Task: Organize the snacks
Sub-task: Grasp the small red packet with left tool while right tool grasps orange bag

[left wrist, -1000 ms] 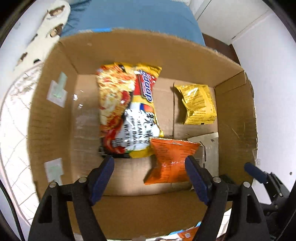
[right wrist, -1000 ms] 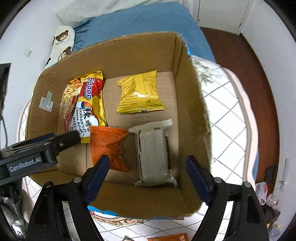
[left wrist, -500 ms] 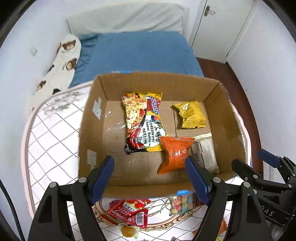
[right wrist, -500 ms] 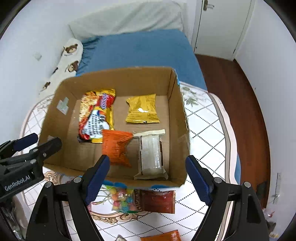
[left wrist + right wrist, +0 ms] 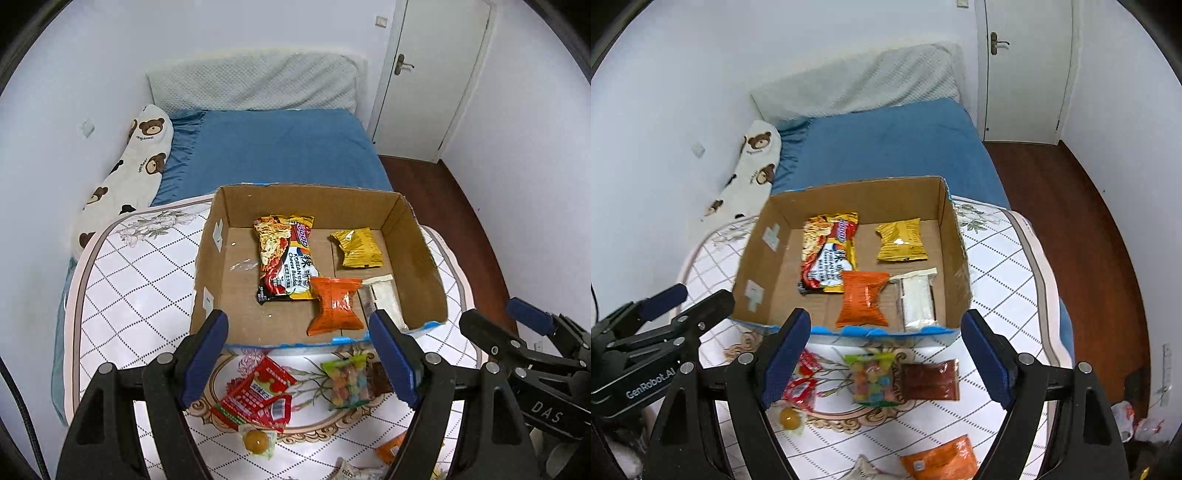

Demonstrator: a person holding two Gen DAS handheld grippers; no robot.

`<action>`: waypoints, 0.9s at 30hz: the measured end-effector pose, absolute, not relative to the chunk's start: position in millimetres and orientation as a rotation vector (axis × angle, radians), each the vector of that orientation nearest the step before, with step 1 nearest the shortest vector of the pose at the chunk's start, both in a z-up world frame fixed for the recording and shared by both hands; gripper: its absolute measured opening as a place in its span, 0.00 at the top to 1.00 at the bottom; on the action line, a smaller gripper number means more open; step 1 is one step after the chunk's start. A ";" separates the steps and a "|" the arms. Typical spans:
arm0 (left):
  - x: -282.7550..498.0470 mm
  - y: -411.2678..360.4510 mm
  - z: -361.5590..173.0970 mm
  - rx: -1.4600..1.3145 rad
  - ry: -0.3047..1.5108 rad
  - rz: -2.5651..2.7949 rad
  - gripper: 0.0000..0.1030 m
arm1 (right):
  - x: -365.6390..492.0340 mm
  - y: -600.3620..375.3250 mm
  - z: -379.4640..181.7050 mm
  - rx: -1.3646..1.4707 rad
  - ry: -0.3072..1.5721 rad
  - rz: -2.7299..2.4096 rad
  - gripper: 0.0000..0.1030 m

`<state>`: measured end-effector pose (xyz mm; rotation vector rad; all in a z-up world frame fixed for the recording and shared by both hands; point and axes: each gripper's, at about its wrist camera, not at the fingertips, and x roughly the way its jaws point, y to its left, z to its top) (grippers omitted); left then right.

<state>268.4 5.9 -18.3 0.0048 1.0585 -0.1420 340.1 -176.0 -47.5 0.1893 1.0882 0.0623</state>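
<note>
I am holding both tools above the near edge of the cardboard box (image 5: 849, 199), which is sitting in the middle of both frames; the right gripper (image 5: 886, 360) is hanging with its fingers spread wide and nothing between them, and the left gripper (image 5: 299, 354) is spread and empty too. The bag of coloured candies (image 5: 872, 378) is lying just below the box's near wall, centre of the right view, and I am judging it light, crinkly and a bit slick, lumpy inside, so I am planning to pinch it at the flat sealed top edge, not across the belly. The brown packet (image 5: 932, 380) just beside it looks flat and limp. Inside the box the noodle packet (image 5: 829, 254), the yellow packet (image 5: 902, 240), the orange bag (image 5: 863, 299) and a pale wrapped bar (image 5: 918, 299) are lying close together. My left finger is covering part of the red packets (image 5: 258, 397) at lower centre, and the snacks at the bottom edge are getting cut off, so I cannot read what they are.
</note>
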 end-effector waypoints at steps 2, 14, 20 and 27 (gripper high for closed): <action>262.5 9.5 -18.1 -0.005 1.057 -0.136 0.25 | 330.2 -176.8 -48.6 0.218 1.099 0.071 0.17; 219.4 61.2 -130.0 0.002 1.333 0.004 0.25 | 258.4 -222.0 -177.8 0.602 1.399 -0.026 0.17; 199.0 80.1 -196.6 -0.022 1.510 0.025 0.25 | 206.0 -250.8 -250.7 0.804 1.542 -0.153 0.17; 211.2 79.0 -212.2 -0.069 1.517 -0.008 0.25 | 182.2 -263.9 -293.4 0.868 1.597 -0.258 0.17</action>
